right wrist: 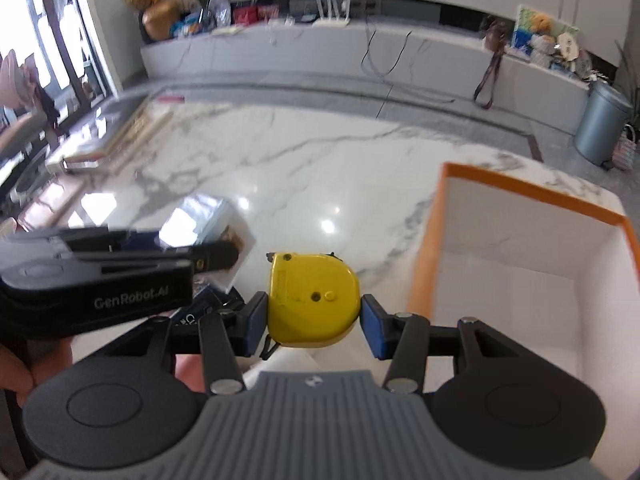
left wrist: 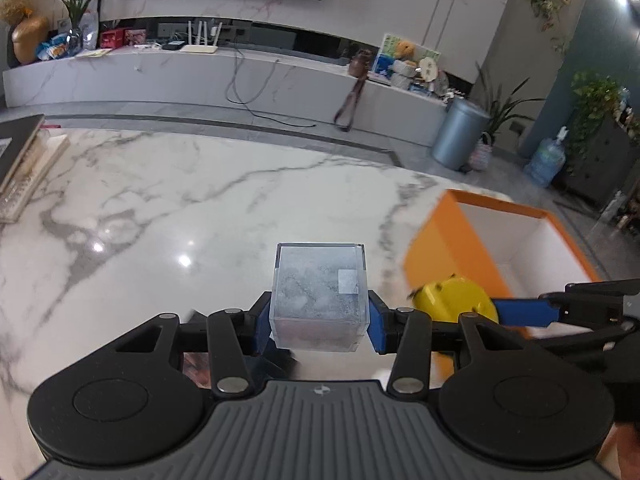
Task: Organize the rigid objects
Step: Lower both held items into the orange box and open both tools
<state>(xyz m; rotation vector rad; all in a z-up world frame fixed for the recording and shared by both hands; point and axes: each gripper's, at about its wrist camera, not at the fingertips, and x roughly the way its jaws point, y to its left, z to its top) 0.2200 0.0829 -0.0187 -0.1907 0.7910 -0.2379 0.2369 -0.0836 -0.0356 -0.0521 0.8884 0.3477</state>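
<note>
Two grips are loaded at once. The left gripper has its blue pads clamped against the side walls of a clear plastic cube, low on its body, so most of the cube stands proud above the fingers. The right gripper is closed on a yellow tape measure; its left pad presses the case, while the right pad looks to sit at the very edge of the rounded shell, and whether it bears firmly there I cannot tell.

Both items hang in the air above the marble table, just beside the open orange box, whose white inside shows nothing in the part visible. The step in hand looks like carrying both toward that box. To do it well, take one item in at a time so the two grippers, already close together, do not knock; bring each one clear over the orange rim, lower it near the floor of the box, then part the jaws. Keep the cube level, since a low grip lets it tip.

Frosty grey speckle fills the cube, with a small pale label on its upper face. The tape measure is glossy, flat-sided, rounded at one end, with a small button and screw showing.
</note>
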